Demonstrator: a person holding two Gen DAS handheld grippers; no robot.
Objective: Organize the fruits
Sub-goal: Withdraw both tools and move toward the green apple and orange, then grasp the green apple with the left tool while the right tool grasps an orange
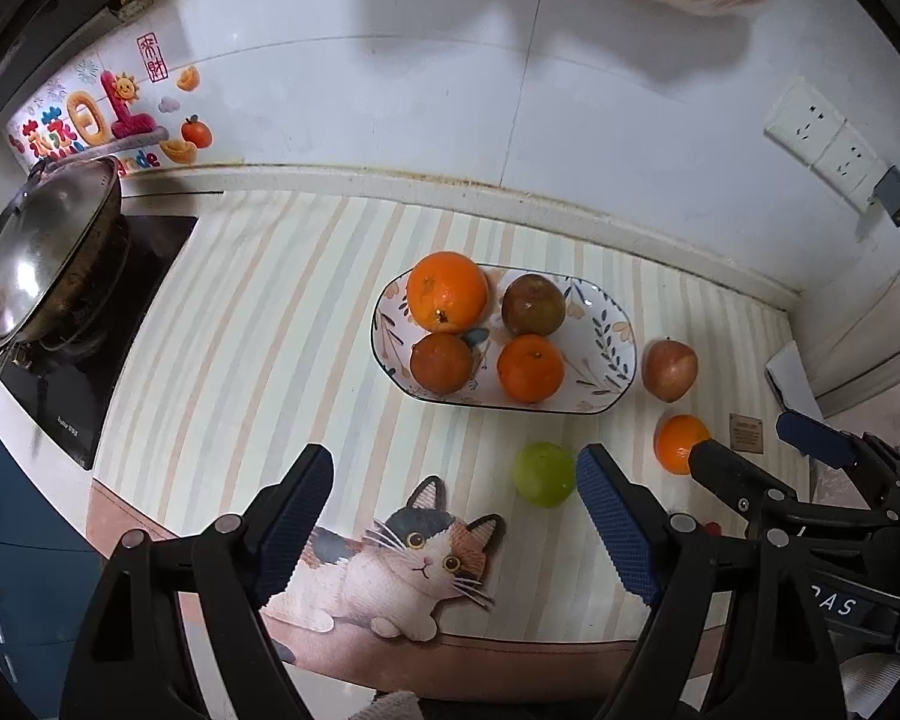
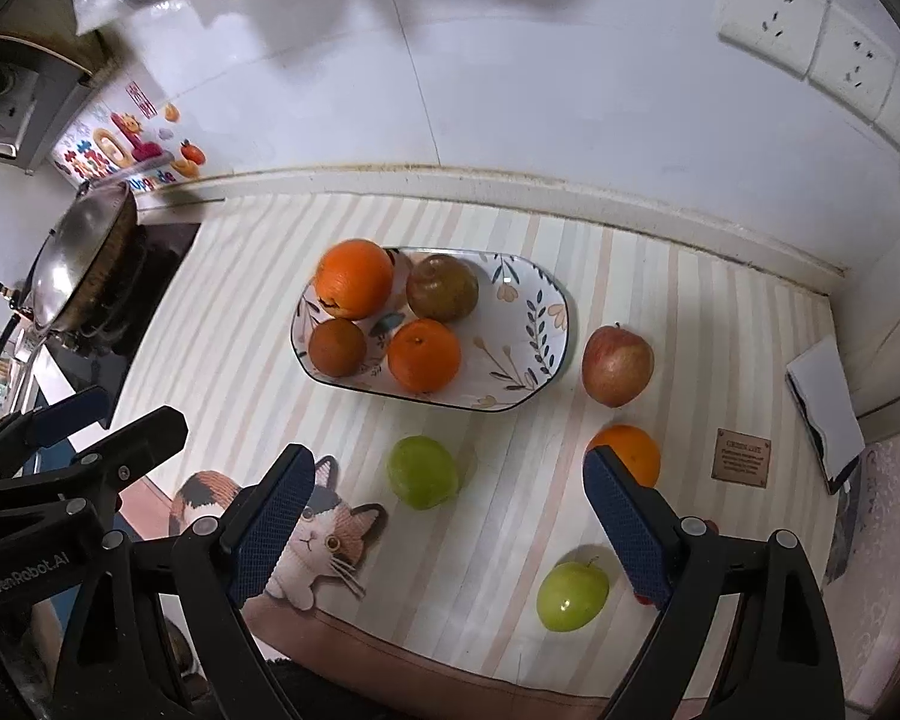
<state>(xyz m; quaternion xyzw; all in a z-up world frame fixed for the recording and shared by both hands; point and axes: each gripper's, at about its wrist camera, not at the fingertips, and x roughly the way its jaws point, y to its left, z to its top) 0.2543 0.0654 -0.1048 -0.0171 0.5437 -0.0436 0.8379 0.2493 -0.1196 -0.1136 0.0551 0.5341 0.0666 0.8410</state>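
A patterned oval dish [image 1: 606, 324] [image 2: 540, 324] on the striped mat holds a large orange [image 1: 447, 291], a small orange [image 1: 530, 368] and two brownish fruits [image 1: 533, 304] [image 1: 441, 362]. On the mat outside it lie a red apple [image 1: 669, 370] [image 2: 617, 366], an orange [image 1: 678, 441] [image 2: 630, 453], a green fruit [image 1: 543, 474] [image 2: 423, 471] and a green apple [image 2: 572, 595]. My left gripper [image 1: 455, 516] is open and empty, just left of the green fruit. My right gripper [image 2: 449, 516] is open and empty above the mat between the two green fruits.
A lidded wok [image 1: 48, 252] sits on the black hob [image 1: 90, 360] at the left. The tiled wall with sockets [image 1: 822, 138] runs behind. A white box [image 2: 825, 414] and a small brown label [image 2: 741, 459] lie at the right. The counter's front edge is near.
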